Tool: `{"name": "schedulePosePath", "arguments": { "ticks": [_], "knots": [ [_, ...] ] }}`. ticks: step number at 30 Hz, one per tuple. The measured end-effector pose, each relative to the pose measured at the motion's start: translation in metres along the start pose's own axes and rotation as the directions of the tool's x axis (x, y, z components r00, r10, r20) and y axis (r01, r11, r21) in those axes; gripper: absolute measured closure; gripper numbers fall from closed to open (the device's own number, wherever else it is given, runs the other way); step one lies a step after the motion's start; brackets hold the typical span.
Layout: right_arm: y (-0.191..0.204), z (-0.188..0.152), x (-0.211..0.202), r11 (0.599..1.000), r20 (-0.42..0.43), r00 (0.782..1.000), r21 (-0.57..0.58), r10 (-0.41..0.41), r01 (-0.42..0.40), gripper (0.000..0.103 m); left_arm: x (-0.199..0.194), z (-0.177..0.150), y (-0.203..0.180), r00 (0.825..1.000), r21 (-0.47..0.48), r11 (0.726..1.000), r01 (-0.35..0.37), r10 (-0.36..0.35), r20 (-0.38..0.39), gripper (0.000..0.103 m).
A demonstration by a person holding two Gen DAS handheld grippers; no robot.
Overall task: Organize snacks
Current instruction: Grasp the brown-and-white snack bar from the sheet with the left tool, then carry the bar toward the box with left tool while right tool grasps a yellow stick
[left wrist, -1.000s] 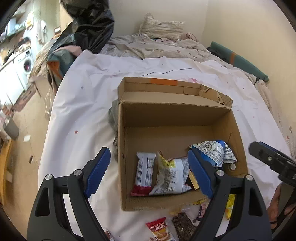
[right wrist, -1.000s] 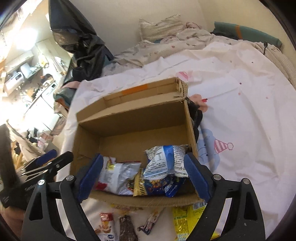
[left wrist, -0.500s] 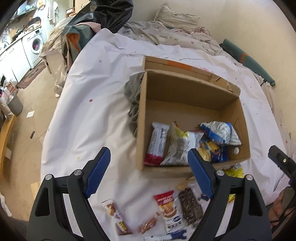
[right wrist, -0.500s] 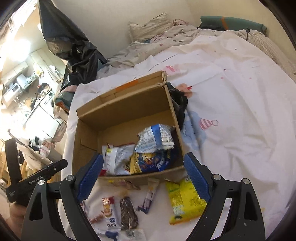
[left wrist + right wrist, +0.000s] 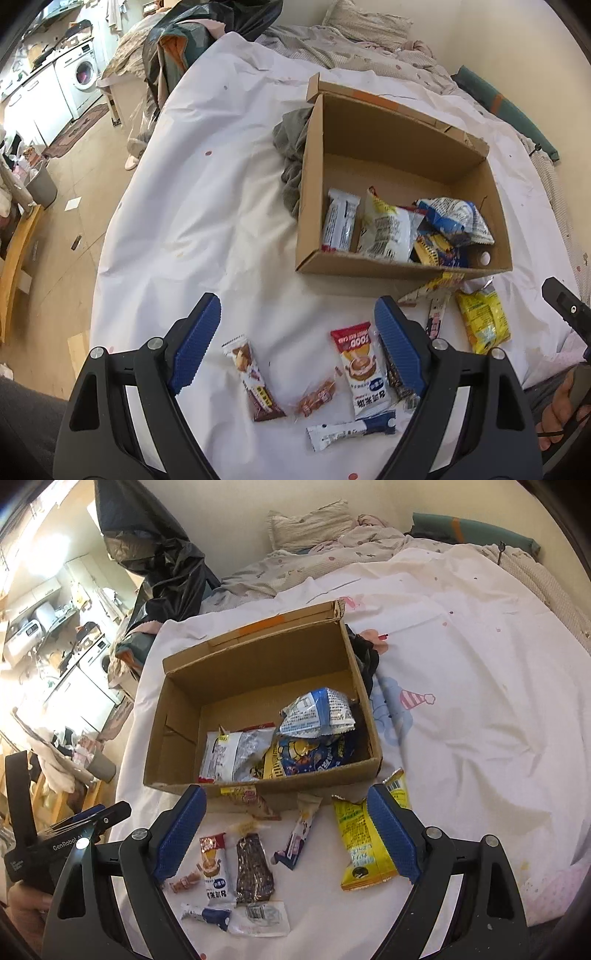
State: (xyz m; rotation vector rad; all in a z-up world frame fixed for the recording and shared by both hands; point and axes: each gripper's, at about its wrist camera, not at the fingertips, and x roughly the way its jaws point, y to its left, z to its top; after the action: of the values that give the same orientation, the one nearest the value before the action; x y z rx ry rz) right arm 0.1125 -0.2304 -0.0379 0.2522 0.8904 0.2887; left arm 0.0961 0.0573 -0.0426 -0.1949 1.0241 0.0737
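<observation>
A white sheet [image 5: 207, 221] covers the bed, an open cardboard box [image 5: 177, 716] on it holds several snack packets, more snacks lie loose just before its near wall, among them a yellow packet [image 5: 364, 845], and the left gripper [image 5: 295, 347] and right gripper [image 5: 288, 834] hover spread wide, gripping nothing.

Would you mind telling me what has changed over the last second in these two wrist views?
Both grippers drew back from the cardboard box, so it sits farther off in both views and the loose snacks on the white sheet come into sight. The left gripper and right gripper took hold of nothing. Unchanged: both stay open and empty, and the box keeps its packets.
</observation>
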Motion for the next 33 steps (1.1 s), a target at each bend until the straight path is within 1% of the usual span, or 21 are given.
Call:
{"name": "schedulePosePath", "arguments": {
  "ticks": [4, 7, 11, 13, 14, 16, 18, 19, 21, 22, 23, 24, 25, 26, 29, 30, 32, 33],
  "knots": [
    [-0.004, -0.008, 0.005, 1.0, -0.023, 1.0, 0.006, -0.01, 0.011, 0.012, 0.001, -0.004, 0.009, 1.0, -0.031, 0.999, -0.022, 0.022, 0.0, 0.02],
    [-0.012, -0.01, 0.009, 0.999, -0.039, 0.999, 0.033, -0.012, 0.013, 0.012, 0.007, -0.006, 0.025, 0.998, -0.089, 0.995, -0.051, 0.048, -0.037, 0.02],
    [-0.022, -0.011, 0.013, 0.997, -0.061, 0.998, 0.071, -0.016, 0.02, 0.012, 0.024, -0.016, 0.04, 0.99, -0.146, 0.987, -0.072, 0.053, -0.128, 0.02],
    [-0.026, -0.012, 0.015, 0.995, -0.069, 0.998, 0.095, -0.01, 0.017, 0.012, 0.038, -0.025, 0.043, 0.979, -0.16, 0.983, -0.086, 0.053, -0.199, 0.021],
    [-0.028, -0.012, 0.016, 0.994, -0.072, 0.997, 0.107, -0.007, 0.015, 0.012, 0.046, -0.029, 0.044, 0.971, -0.168, 0.982, -0.09, 0.049, -0.234, 0.026],
    [-0.029, -0.011, 0.017, 0.993, -0.074, 0.997, 0.117, -0.005, 0.014, 0.012, 0.06, -0.036, 0.045, 0.955, -0.172, 0.979, -0.108, 0.054, -0.292, 0.032],
    [-0.029, -0.01, 0.018, 0.992, -0.076, 0.997, 0.123, -0.002, 0.011, 0.012, 0.074, -0.043, 0.042, 0.939, -0.155, 0.98, -0.126, 0.068, -0.337, 0.036],
    [-0.03, -0.01, 0.019, 0.992, -0.077, 0.997, 0.129, 0.003, 0.007, 0.012, 0.08, -0.045, 0.04, 0.932, -0.146, 0.98, -0.133, 0.073, -0.356, 0.04],
    [-0.031, -0.009, 0.02, 0.99, -0.08, 0.997, 0.14, 0.01, 0.002, 0.012, 0.09, -0.048, 0.035, 0.922, -0.106, 0.984, -0.143, 0.093, -0.377, 0.053],
    [-0.032, -0.009, 0.02, 0.989, -0.083, 0.997, 0.145, 0.012, 0.001, 0.012, 0.094, -0.049, 0.031, 0.917, -0.077, 0.987, -0.144, 0.104, -0.386, 0.077],
    [-0.033, -0.01, 0.021, 0.989, -0.086, 0.996, 0.151, 0.015, -0.002, 0.012, 0.097, -0.05, 0.029, 0.909, -0.055, 0.988, -0.143, 0.109, -0.403, 0.089],
    [-0.034, -0.01, 0.021, 0.988, -0.089, 0.996, 0.153, 0.018, -0.004, 0.012, 0.096, -0.049, 0.026, 0.904, -0.04, 0.988, -0.149, 0.12, -0.41, 0.089],
    [-0.034, -0.01, 0.021, 0.988, -0.093, 0.995, 0.154, 0.022, -0.008, 0.012, 0.091, -0.046, 0.023, 0.909, -0.023, 0.988, -0.151, 0.13, -0.396, 0.089],
    [-0.033, -0.011, 0.022, 0.988, -0.095, 0.995, 0.151, 0.029, -0.015, 0.012, 0.084, -0.042, 0.019, 0.921, -0.014, 0.99, -0.141, 0.126, -0.368, 0.089],
    [-0.024, -0.014, 0.028, 0.991, -0.111, 0.993, 0.127, 0.048, -0.034, 0.012, 0.058, -0.033, 0.008, 0.955, -0.01, 0.996, -0.092, 0.085, -0.283, 0.089],
    [-0.02, -0.016, 0.03, 0.992, -0.121, 0.991, 0.117, 0.053, -0.039, 0.012, 0.051, -0.03, 0.004, 0.964, 0.0, 0.996, -0.086, 0.083, -0.253, 0.089],
    [-0.002, -0.018, 0.043, 0.997, -0.146, 0.987, 0.062, 0.061, -0.052, 0.013, 0.042, -0.027, -0.001, 0.972, 0.018, 0.996, -0.09, 0.092, -0.215, 0.089],
    [0.007, -0.019, 0.047, 0.998, -0.143, 0.988, 0.033, 0.053, -0.048, 0.013, 0.039, -0.024, -0.003, 0.975, 0.019, 0.996, -0.084, 0.086, -0.203, 0.089]
  ]
}}
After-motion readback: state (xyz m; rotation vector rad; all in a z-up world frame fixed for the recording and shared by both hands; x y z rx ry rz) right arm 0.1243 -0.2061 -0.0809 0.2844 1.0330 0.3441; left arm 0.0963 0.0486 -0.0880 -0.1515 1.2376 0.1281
